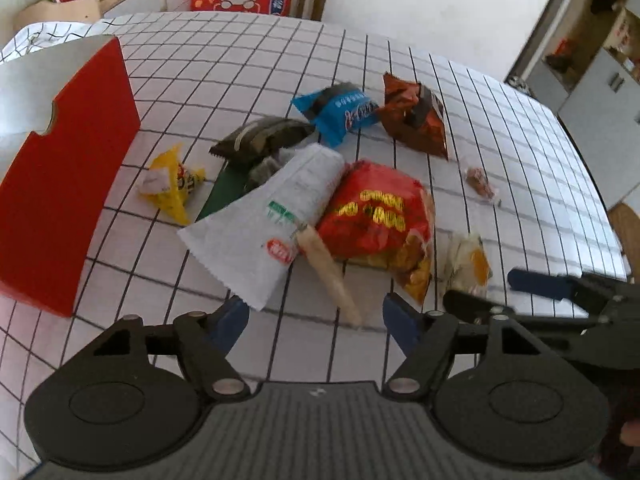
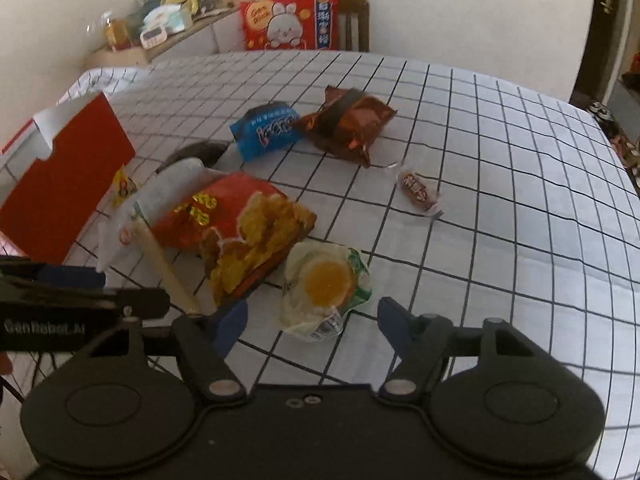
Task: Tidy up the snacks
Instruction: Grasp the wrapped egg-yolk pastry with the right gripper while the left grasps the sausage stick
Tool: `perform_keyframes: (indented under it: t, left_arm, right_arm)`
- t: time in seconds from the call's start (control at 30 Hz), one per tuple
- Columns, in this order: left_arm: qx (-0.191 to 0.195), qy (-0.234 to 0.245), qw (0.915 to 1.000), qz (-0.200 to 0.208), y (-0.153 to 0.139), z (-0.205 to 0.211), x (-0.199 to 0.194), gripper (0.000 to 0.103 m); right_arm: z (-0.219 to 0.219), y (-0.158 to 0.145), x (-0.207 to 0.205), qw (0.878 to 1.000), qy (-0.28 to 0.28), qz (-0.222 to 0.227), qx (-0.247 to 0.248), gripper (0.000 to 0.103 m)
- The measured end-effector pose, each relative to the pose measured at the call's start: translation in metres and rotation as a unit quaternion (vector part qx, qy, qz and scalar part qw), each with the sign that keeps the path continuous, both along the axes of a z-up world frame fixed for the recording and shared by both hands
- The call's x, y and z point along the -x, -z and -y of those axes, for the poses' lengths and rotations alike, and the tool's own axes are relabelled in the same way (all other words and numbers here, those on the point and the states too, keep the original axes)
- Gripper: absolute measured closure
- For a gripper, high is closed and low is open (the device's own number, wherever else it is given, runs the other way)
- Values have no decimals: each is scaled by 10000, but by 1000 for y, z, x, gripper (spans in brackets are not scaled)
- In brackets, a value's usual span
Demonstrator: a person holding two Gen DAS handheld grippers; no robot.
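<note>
Hovering, right gripper (image 2: 312, 320): jaws spread wide and holding nothing, parked right over the fried-egg snack pack (image 2: 326, 286), which sits at the near edge of the pile on the checkered tablecloth (image 2: 500, 200).
Left gripper (image 1: 316, 316): also spread, nothing in it, aimed at the white packet (image 1: 264, 224) and the pale stick snack (image 1: 330, 272) lying against it.
Egg pack, handling: looks light, puffy and crinkly, so probably slippery film; best guess is pinching a sealed edge or across the middle, gently, since the contents may crush.
Further out: red chip bag (image 2: 236, 232), blue packet (image 2: 266, 130), brown packet (image 2: 348, 126), small candy (image 2: 418, 190) off alone.
Destination, likely: red box (image 1: 60, 184), open-topped, left of the pile.
</note>
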State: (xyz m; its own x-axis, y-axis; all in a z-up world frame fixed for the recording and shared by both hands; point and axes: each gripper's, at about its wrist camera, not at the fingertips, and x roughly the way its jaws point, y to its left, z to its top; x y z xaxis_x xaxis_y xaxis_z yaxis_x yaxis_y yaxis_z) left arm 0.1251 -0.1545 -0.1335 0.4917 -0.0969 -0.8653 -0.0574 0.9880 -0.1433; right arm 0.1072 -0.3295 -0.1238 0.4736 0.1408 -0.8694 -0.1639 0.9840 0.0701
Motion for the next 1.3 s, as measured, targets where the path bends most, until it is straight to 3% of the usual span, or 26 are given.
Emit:
perform_keyframes:
  t: [0.1, 0.23, 0.3, 0.47, 0.63, 1.0, 1.3]
  left_arm:
    - [10, -113, 9999, -30, 4, 3, -8, 32]
    - [34, -279, 9995, -150, 11, 3, -19, 46]
    - [49, -297, 9994, -164, 12, 3, -20, 55]
    - [225, -278, 9991, -242, 14, 0, -23, 81]
    - [364, -213, 9987, -299, 15, -5, -21, 90]
    - [314, 125, 9988, -355, -2, -9, 0, 92]
    - [239, 310, 9992, -17, -39, -27, 24, 92]
  right_arm:
    - [4, 5, -10, 9999, 30, -78, -89, 33]
    - [8, 15, -23, 9995, 103, -232, -170, 36]
    - [8, 19, -26, 9993, 92, -272, -228, 42]
    - [4, 19, -27, 9995, -1, -227, -218, 49]
    - [3, 19, -23, 9995, 3, -209, -242, 51]
    - [2, -5, 6, 9994, 221, -128, -216, 53]
    - [-23, -50, 27, 9994, 153, 179, -260, 53]
